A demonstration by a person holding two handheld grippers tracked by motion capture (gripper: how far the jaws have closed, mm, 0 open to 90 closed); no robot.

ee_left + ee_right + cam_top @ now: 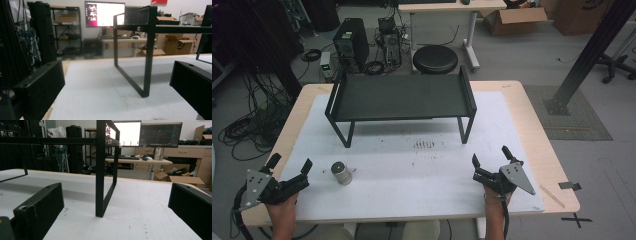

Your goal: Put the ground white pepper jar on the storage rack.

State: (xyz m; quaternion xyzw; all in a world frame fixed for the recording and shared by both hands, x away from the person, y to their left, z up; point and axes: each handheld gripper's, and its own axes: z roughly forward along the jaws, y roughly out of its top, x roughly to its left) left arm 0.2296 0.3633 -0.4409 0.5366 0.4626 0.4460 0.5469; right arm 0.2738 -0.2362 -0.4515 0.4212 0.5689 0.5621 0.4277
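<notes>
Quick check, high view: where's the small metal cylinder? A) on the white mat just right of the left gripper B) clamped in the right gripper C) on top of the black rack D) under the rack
A: the metal cylinder stands on the white mat, free and close beside the open left gripper, well in front of the black rack.

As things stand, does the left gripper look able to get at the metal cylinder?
Probably yes: the left gripper is open, and the cylinder stands upright just to its right on bare mat, nothing between them.
</notes>
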